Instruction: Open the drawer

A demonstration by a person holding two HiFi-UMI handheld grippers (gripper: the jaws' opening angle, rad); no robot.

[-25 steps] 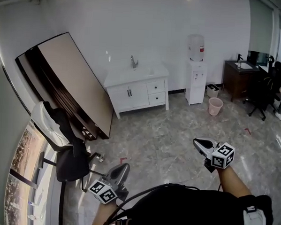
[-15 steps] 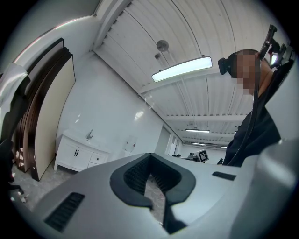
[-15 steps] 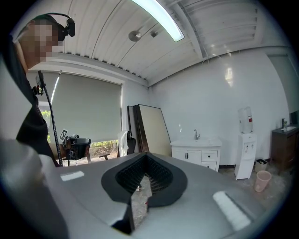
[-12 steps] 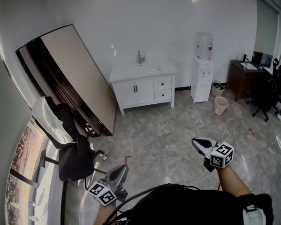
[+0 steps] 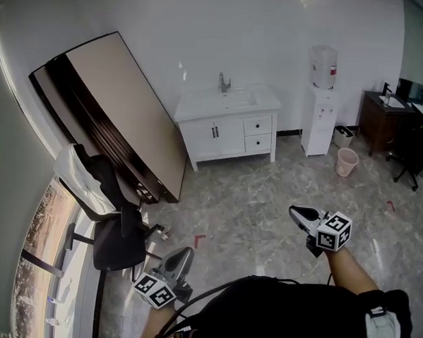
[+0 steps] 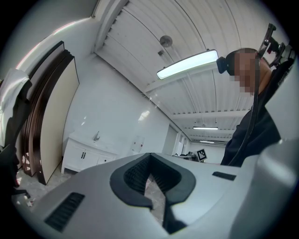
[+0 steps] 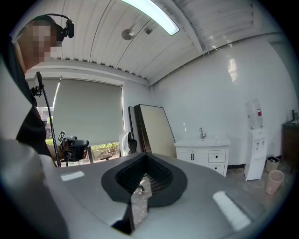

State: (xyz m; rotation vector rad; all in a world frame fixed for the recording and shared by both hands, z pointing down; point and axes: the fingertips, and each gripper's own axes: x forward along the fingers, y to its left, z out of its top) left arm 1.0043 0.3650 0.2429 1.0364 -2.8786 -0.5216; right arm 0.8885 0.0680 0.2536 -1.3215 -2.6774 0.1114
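Observation:
A white vanity cabinet point(image 5: 231, 134) with a sink and tap stands against the far wall. Two small drawers point(image 5: 257, 125) are stacked at its right side, both closed, and double doors fill its left. It also shows in the right gripper view point(image 7: 205, 156) and, small, in the left gripper view point(image 6: 86, 156). My left gripper point(image 5: 184, 254) is low at the bottom centre, jaws together, holding nothing. Further right, my right gripper point(image 5: 295, 212) is also shut and empty. Both point towards the cabinet from several steps away across the floor.
Large boards point(image 5: 122, 111) lean on the wall left of the cabinet. Near the left window stands an office chair point(image 5: 113, 223) draped with clothes. A water dispenser point(image 5: 321, 100), a pink bin point(image 5: 347, 162) and a dark desk point(image 5: 384, 121) stand to the right. Marble-patterned floor point(image 5: 245, 202) lies between.
The cabinet, boards and chair have shifted rightward in the head view and look slightly nearer. Both grippers keep their places in the frame, still shut.

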